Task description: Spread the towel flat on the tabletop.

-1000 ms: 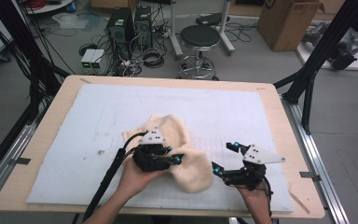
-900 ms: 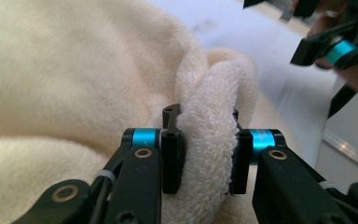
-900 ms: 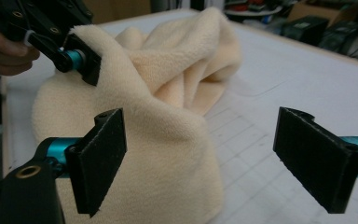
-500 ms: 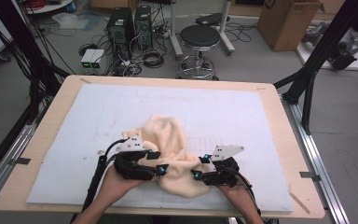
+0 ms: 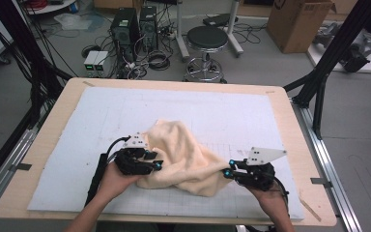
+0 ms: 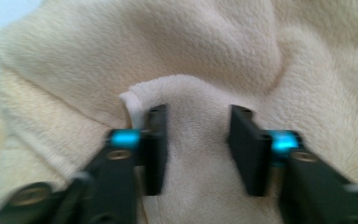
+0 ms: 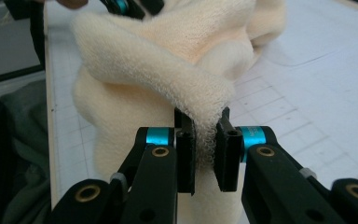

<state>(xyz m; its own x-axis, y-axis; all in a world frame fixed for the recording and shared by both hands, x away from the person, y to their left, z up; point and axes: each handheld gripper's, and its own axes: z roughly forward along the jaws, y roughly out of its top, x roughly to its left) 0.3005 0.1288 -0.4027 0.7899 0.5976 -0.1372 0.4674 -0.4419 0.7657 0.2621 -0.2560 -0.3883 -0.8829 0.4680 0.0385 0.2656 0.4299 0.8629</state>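
Looking down from the high view, you have the cream towel [image 5: 183, 154] bunched in a heap on the white mat [image 5: 251, 116], toward the near side of the wooden table [image 5: 290, 104]. Your left gripper [image 5: 155, 164] is at the towel's left edge, and your right gripper [image 5: 228, 172] is at its right corner, where the cloth is drawn out into a narrow strip toward you. A black stool [image 5: 207, 38] stands on the floor beyond the table.

Through the left gripper view, your left gripper [image 6: 198, 144] has its jaws standing apart with towel [image 6: 200, 56] between them; they have just been closing. A folded edge of the cloth curls against the left pad, but the right pad stands clear of any gathered fold, so nothing is pinched.

Through the right gripper view, your right gripper [image 7: 204, 144] has just been closing and now has its jaws clamped on a thick rolled fold of the towel [image 7: 158, 65], which runs up and away from the pads. The gridded mat [image 7: 307, 84] lies below on the right.
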